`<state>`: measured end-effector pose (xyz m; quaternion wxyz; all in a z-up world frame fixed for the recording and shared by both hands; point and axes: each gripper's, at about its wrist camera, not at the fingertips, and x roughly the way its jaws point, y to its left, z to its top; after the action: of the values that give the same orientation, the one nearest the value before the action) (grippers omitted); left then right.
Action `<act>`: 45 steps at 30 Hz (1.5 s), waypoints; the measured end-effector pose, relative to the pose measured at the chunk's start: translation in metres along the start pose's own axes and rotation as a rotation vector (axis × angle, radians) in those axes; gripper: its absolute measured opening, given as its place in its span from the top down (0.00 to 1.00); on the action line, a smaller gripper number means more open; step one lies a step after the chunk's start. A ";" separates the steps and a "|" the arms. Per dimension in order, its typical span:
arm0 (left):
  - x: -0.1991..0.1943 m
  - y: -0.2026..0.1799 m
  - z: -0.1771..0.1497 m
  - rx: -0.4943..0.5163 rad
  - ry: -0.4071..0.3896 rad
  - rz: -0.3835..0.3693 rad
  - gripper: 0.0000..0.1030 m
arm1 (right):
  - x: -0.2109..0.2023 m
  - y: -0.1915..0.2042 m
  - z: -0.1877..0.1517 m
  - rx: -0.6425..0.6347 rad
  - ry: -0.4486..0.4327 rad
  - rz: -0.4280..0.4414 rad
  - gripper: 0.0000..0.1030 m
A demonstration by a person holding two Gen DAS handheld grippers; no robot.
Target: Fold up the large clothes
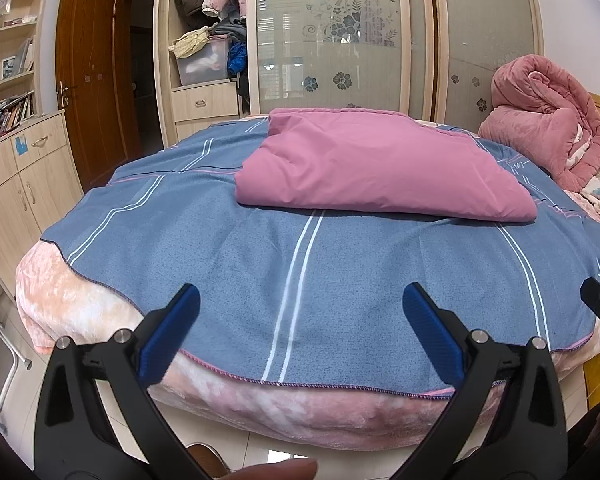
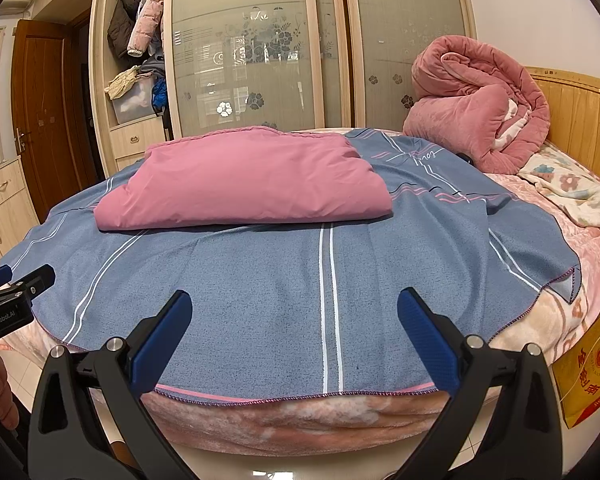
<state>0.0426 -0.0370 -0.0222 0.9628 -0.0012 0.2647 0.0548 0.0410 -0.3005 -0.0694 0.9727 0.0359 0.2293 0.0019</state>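
A pink-mauve garment (image 1: 380,168) lies folded into a thick rectangle on the far half of the bed; it also shows in the right wrist view (image 2: 244,180). It rests on a blue striped blanket (image 1: 300,264) (image 2: 280,288) spread over the bed. My left gripper (image 1: 300,300) is open and empty, held above the near edge of the bed, well short of the garment. My right gripper (image 2: 294,308) is open and empty too, at the same near edge. Each gripper shows at the side of the other's view.
A rolled pink quilt (image 1: 540,120) (image 2: 480,108) sits at the headboard end on the right. A floral blanket (image 2: 572,192) lies beside it. A wardrobe with sliding glass doors (image 1: 332,40) stands behind the bed. Cabinets (image 1: 16,184) and a wooden door (image 1: 92,80) are on the left.
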 end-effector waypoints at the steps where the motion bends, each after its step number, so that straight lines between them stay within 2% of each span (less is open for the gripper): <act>1: 0.001 0.000 0.000 0.000 0.002 -0.001 0.02 | 0.000 0.000 0.000 0.000 0.000 0.000 0.01; 45: -0.003 0.001 0.000 0.015 -0.013 -0.024 0.02 | 0.000 -0.001 -0.001 -0.001 0.000 -0.002 0.01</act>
<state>0.0395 -0.0360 -0.0208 0.9650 0.0033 0.2589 0.0410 0.0409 -0.3011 -0.0701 0.9727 0.0352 0.2292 0.0013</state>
